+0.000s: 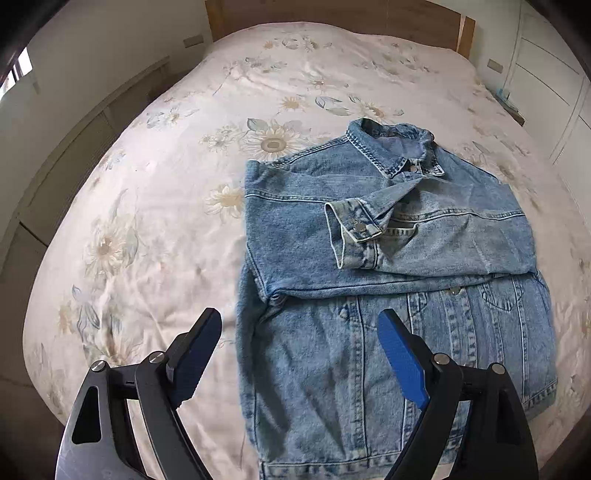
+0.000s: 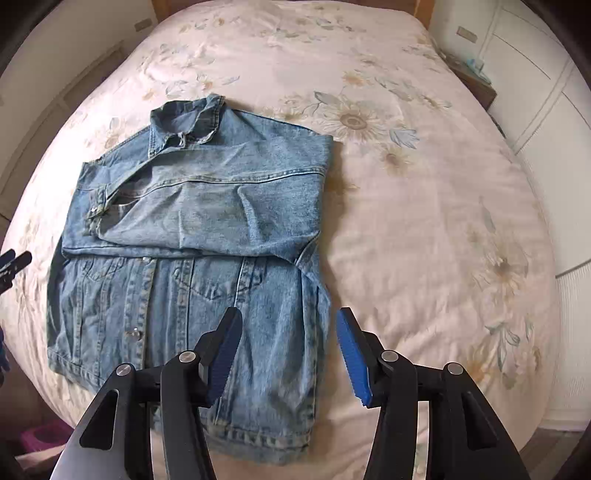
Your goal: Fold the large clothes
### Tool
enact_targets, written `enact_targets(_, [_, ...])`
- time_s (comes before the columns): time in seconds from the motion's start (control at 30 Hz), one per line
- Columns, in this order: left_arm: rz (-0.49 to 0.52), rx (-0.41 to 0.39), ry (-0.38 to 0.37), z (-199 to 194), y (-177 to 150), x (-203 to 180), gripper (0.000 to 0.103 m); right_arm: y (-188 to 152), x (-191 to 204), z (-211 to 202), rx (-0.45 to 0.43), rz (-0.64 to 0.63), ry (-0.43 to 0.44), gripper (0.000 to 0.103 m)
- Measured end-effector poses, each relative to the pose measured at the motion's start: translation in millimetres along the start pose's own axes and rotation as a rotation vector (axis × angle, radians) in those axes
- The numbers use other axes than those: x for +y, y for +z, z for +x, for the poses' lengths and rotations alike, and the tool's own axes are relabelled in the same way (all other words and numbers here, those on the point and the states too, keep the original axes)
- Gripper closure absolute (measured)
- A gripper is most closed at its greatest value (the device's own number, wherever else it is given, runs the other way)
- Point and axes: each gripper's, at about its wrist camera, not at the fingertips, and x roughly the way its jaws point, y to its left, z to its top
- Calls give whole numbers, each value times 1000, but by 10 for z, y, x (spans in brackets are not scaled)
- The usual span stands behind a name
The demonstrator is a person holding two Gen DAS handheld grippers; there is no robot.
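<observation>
My left claw (image 1: pixel 300 325) hangs released above the near left part of the denim jacket (image 1: pixel 388 258), its two fingers spread wide with nothing between them; one finger is over the bedspread, the other over the denim. My right claw (image 2: pixel 288 325) is likewise released and holds nothing, poised over the jacket's near right edge, with one blue-padded finger above the cloth and the other above the bedspread (image 2: pixel 424 221). The jacket lies flat on the bed, front side up near me, with its hem band closest. Farther on, both sleeves are folded in across the chest (one buttoned cuff (image 1: pixel 354 230) lies on top, near the middle). Beyond them the collar (image 1: pixel 391 147) points toward the wooden headboard (image 1: pixel 332 14). The floral bedspread stretches around the jacket on every side.
</observation>
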Motion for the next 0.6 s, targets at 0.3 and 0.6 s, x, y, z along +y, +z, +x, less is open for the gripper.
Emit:
enact_targets(0.3, [-41,-9,48,-365,-454,356,20,-256,155,-344,12,-11,19,42])
enact_targets(0.6, [-136,106,59,-341,-933,750,19,-518,97,-319,60,74,39,37])
